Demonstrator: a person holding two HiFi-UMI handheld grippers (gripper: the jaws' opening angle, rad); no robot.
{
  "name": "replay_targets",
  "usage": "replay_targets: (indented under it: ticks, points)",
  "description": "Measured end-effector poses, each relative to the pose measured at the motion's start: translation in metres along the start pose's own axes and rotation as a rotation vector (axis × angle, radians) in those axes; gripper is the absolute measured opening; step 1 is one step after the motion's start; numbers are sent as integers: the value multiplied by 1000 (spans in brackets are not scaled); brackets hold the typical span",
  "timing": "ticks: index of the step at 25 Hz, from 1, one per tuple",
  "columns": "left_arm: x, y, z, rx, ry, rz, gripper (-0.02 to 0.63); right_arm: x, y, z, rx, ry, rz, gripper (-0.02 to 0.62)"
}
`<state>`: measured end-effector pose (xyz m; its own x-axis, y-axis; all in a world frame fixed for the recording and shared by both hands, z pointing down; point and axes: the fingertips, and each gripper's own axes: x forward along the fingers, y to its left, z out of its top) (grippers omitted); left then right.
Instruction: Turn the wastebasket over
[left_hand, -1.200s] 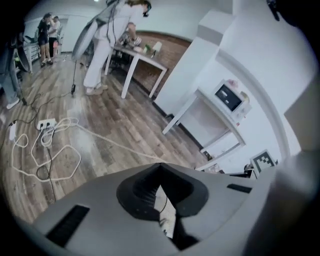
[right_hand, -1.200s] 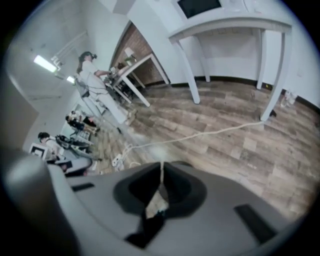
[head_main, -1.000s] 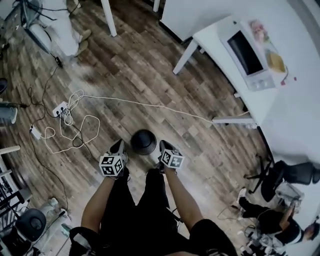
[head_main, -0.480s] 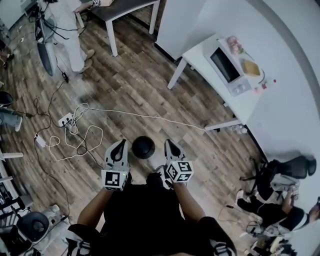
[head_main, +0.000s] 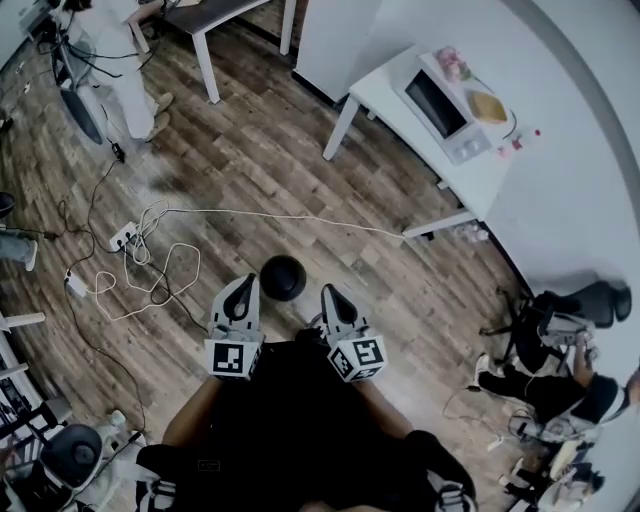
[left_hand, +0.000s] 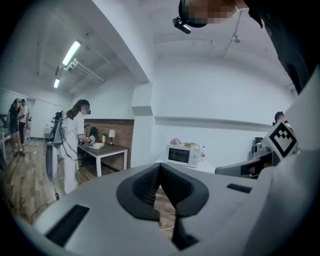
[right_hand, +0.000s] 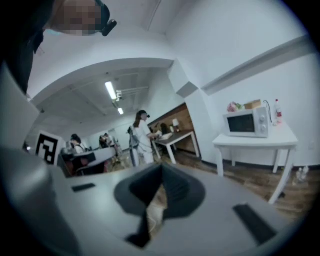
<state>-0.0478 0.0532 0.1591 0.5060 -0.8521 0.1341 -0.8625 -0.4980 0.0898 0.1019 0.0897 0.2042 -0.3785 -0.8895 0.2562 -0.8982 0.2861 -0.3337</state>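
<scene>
My left claw (head_main: 243, 287) and right claw (head_main: 329, 295) are both pinched closed on nothing, pointing level across the room. The dark wastebasket (head_main: 283, 277) sits on the floor (head_main: 300, 160) below, between them. Reaching down closed, I could knock it rolling toward the white cable (head_main: 290, 217).

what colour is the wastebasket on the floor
Black: the wastebasket shows best in the head view, between the two grippers.

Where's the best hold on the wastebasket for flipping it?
Probably its side wall, one gripper per side: the wastebasket is round, stands on the floor and shows no handle from above. Left gripper from its left, right gripper from its right. Both are shut and empty, so open first. Whether its top is open, I can't tell.
</scene>
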Motion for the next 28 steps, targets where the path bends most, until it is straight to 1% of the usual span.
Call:
replay_targets:
  ticks: [2, 4, 8, 14, 19, 28]
  points:
    - [2, -7, 6, 45, -7, -23, 34, -1, -2, 6, -7, -3, -3, 32]
    - [-1, -14, 7, 60, -9, -41, 34, -3, -2, 7, -14, -5, -9, 32]
    - [-5, -18, 0, 33, 10, -42, 34, -5, -1, 3, -5, -11, 1, 32]
    - [-5, -19, -1, 11, 11, -33, 34, -6, 1, 6, -14, -10, 16, 32]
    - [-4, -18, 2, 3, 2, -29, 34, -4, 0, 4, -10, -10, 18, 32]
    - [1, -17, 3, 2, 11, -21, 34, -1, -6, 6, -8, -6, 18, 32]
